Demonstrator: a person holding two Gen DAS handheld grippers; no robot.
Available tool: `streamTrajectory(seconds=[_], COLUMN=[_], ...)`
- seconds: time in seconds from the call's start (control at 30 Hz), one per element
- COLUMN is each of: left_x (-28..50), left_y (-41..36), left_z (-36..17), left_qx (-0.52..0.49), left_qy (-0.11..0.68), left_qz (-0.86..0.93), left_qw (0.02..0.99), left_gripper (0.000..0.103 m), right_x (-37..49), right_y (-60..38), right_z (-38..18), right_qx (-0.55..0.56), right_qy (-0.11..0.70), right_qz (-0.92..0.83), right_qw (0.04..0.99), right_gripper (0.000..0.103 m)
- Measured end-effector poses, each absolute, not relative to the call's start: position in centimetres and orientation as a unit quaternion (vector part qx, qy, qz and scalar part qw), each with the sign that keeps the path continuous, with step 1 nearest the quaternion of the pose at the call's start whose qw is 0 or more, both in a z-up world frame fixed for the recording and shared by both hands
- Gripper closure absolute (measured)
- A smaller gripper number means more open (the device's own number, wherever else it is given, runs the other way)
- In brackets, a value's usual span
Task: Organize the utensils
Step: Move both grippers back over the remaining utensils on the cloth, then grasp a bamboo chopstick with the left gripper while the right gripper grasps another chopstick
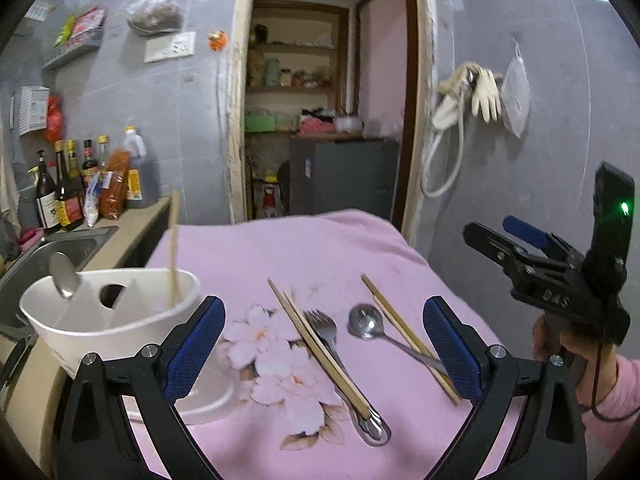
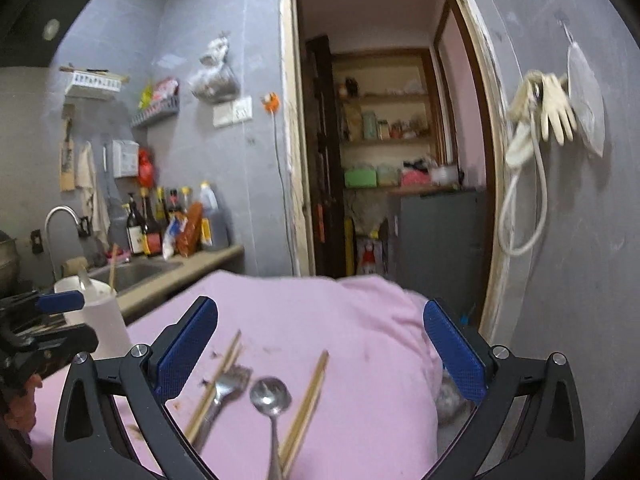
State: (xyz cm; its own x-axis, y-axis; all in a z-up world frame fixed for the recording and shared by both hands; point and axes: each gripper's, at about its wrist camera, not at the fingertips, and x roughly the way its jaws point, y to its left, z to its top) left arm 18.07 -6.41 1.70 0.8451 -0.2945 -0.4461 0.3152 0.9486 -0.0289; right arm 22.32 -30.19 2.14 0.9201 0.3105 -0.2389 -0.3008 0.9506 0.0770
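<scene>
A fork [image 1: 326, 330] and a spoon [image 1: 366, 324] are laid side by side on a pink cloth [image 1: 320, 248] with a flower print. One pair of chopsticks [image 1: 316, 344] is laid over the fork, and a second pair of chopsticks [image 1: 408, 336] is crossed by the spoon's handle on the right. A white utensil holder [image 1: 108, 320] is seen at the left edge of the cloth, beside the sink [image 1: 52, 252]. Another spoon [image 1: 64, 274] and one chopstick [image 1: 174, 248] are stood up inside it; their lower ends are hidden. The left gripper [image 1: 324, 344] is held wide open and empty over the utensils. The right gripper [image 2: 320, 352] is also held open and empty. The near utensils are blurred and cut off in the right wrist view.
</scene>
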Motion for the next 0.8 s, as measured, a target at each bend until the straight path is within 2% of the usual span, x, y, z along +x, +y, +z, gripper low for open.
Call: streamTrajectory(seconds=[0.1, 0.17, 0.2, 0.37, 0.43, 0.53, 0.6, 0.8], left_x=[18.6, 19.1, 19.2, 21.5, 22.5, 24.0, 25.0, 26.7], left_y=[-7.5, -8.0, -8.3, -9.2, -9.2, -9.2, -8.9, -8.1], left_z=[0.3, -0.5, -0.8, -3.0, -3.7, -4.9, -5.6, -6.2], left_qx=[0.032, 0.035, 0.036, 0.036, 0.032, 0.03, 0.025, 0.005], left_qy=[0.252, 0.268, 0.274, 0.332, 0.35, 0.371, 0.388, 0.418], left_qz=[-0.165, -0.168, -0.17, -0.172, -0.167, -0.147, -0.136, -0.128], left_qw=[0.953, 0.948, 0.946, 0.927, 0.921, 0.916, 0.911, 0.899], left_gripper=[0.007, 0.01, 0.015, 0.043, 0.056, 0.068, 0.073, 0.076], right_x=[23.2, 24.0, 24.3, 26.3, 27.0, 27.7, 27.9, 28.8], right_y=[-30.6, -30.8, -30.9, -30.6, -30.4, -30.1, -29.8, -28.3], right_z=[1.1, 0.5, 0.2, -1.8, -2.5, -3.3, -3.5, -4.8], right_qx=[0.021, 0.021, 0.02, 0.008, 0.007, 0.005, -0.001, -0.032], right_qy=[0.158, 0.18, 0.192, 0.269, 0.297, 0.328, 0.342, 0.39], right_qz=[0.157, 0.157, 0.159, 0.167, 0.171, 0.182, 0.189, 0.201], right_qw=[0.975, 0.971, 0.968, 0.949, 0.939, 0.927, 0.921, 0.898], right_gripper=[0.007, 0.018, 0.021, 0.051, 0.058, 0.068, 0.071, 0.081])
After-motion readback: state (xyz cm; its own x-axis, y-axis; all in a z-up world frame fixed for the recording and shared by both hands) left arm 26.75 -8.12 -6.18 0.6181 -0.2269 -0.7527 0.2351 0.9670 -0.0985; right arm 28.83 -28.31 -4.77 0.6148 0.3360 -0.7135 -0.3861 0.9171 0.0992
